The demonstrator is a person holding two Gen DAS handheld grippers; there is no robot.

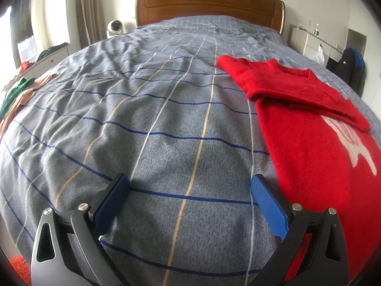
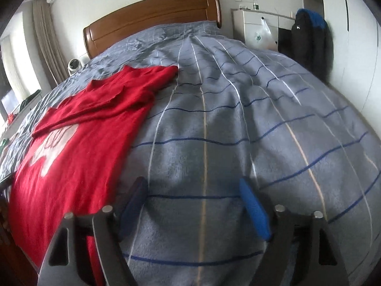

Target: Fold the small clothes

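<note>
A red sweater (image 1: 309, 128) with a white print lies flat on the grey checked bed cover (image 1: 152, 109), both sleeves folded in across its chest. In the left wrist view it fills the right side, and my left gripper (image 1: 190, 183) hovers open over bare cover just left of its hem. From the right wrist camera the same red sweater (image 2: 78, 133) lies at the left. My right gripper (image 2: 193, 186) stands open over the bed cover (image 2: 238, 119) to the right of it, nothing between its blue pads.
A wooden headboard (image 1: 209, 4) closes the far end of the bed. Other clothes, green and tan (image 1: 19, 95), lie at the bed's left edge. A white cabinet (image 2: 257, 28) and a dark jacket (image 2: 312, 40) stand beside the bed on the right.
</note>
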